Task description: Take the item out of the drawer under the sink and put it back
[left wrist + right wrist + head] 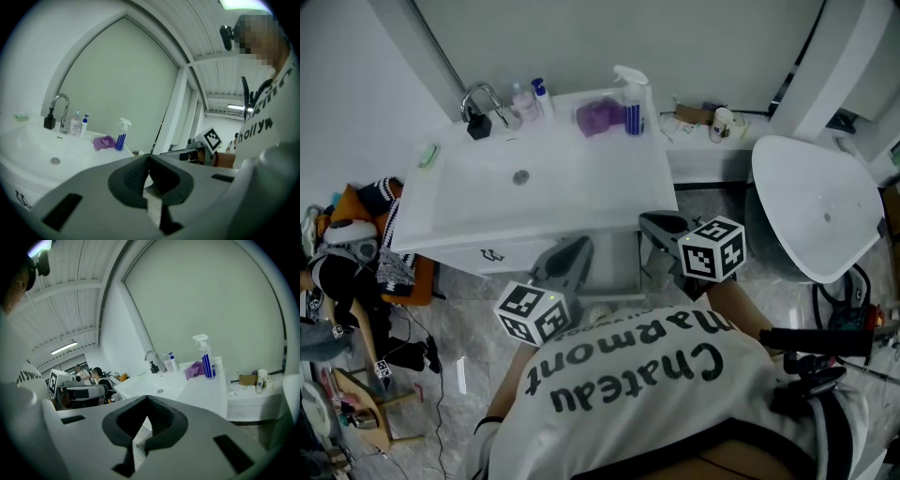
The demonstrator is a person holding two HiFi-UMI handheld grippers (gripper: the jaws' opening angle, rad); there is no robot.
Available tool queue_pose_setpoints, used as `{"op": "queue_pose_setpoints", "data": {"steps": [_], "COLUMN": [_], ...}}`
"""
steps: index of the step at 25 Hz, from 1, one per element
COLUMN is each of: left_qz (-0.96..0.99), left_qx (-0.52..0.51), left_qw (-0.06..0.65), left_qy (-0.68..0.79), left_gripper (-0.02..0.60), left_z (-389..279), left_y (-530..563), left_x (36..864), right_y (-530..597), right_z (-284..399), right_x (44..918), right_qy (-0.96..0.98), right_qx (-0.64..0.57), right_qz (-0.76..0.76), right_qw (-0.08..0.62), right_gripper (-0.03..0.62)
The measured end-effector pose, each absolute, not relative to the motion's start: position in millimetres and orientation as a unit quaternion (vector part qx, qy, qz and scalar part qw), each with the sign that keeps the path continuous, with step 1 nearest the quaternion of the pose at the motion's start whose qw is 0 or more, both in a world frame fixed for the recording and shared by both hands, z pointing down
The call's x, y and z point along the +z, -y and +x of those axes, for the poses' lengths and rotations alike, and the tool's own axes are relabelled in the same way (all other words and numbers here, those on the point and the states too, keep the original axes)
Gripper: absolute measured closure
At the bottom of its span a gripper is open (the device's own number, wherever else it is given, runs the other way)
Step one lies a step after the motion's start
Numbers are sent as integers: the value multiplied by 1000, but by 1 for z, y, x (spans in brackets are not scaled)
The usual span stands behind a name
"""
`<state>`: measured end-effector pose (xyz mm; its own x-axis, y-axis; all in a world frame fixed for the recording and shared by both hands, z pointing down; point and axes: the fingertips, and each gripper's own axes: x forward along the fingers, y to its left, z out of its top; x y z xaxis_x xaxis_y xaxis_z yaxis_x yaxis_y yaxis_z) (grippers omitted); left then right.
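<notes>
Both empty (jaws pressed together): left gripper (149, 159) and right gripper (147, 399), near the sink (441, 223).

White plastic spray bottle with blue-striped body (633, 105) stands upright, just beside a crumpled purple cloth (598, 117). Black pump dispenser (479, 126) stands at the base of the curved chrome faucet (485, 94). Small green object (428, 156) lies well apart, at far left.

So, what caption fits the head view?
Person at a white sink, left tool and right tool shut, spray bottle on its top.
</notes>
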<state>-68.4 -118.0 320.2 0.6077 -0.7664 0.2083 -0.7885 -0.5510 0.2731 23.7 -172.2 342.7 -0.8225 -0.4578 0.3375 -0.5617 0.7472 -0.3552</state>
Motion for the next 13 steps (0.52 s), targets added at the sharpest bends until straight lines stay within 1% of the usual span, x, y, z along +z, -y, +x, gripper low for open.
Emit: {"op": "queue_pose_setpoints", "data": {"steps": [13], "left_qz": [880], "left_qx": [30], "left_qw": [171], "left_qy": [443], "left_gripper": [571], "left_z": [-71], "left_y": [122], "left_x": [321], "right_y": [175], "right_z": [20], "right_x": [344], "right_qy": [928], "right_qx": [227], "right_qz": [270], "right_qw": [121], "right_gripper": [583]}}
